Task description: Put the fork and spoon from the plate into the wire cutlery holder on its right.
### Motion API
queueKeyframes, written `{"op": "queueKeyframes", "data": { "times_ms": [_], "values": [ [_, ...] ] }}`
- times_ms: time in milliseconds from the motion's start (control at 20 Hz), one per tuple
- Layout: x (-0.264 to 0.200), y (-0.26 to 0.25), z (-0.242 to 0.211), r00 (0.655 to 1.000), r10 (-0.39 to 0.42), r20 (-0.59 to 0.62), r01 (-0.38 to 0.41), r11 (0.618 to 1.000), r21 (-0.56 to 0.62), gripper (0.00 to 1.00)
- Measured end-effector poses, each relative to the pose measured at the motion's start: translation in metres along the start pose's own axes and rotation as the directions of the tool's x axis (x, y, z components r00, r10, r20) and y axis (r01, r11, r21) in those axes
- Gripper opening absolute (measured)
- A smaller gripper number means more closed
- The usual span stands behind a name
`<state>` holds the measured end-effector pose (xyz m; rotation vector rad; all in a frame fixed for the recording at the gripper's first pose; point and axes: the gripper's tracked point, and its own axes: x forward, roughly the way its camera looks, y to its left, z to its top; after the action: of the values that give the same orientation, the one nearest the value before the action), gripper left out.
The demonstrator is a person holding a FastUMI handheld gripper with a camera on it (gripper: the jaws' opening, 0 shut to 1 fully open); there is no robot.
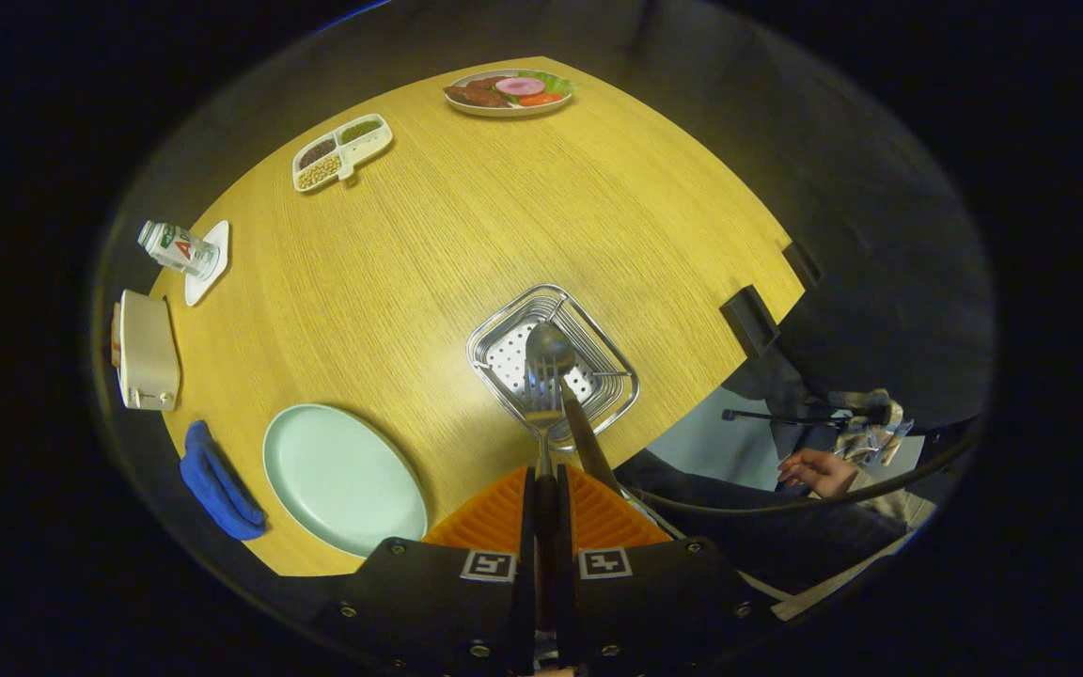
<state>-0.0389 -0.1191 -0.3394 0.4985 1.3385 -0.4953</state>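
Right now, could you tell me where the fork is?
In the gripper view the fork is clamped between the fingers of the gripper, its tines over the wire cutlery holder beside the spoon, right of the plate.

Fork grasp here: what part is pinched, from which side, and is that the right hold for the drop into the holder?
The gripper is shut on the fork at its slim handle, coming from behind and above so the tines point ahead, over the wire cutlery holder. That hold looks right: the handle is the narrow, flat part and the head stays free. The spoon already stands in the holder.
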Motion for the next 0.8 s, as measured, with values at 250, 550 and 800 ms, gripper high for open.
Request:
{"op": "queueKeyframes", "data": {
  "times_ms": [250, 550, 800],
  "values": [
    [-0.011, 0.010, 0.012, 0.997, 0.043, 0.062, -0.042, 0.999, -0.012, 0.77],
    [-0.015, 0.009, 0.011, 0.993, 0.032, 0.111, -0.025, 0.998, -0.065, 0.97],
    [-0.031, 0.012, 0.032, 0.967, 0.060, 0.248, -0.036, 0.995, -0.098, 0.97]
  ]
}}
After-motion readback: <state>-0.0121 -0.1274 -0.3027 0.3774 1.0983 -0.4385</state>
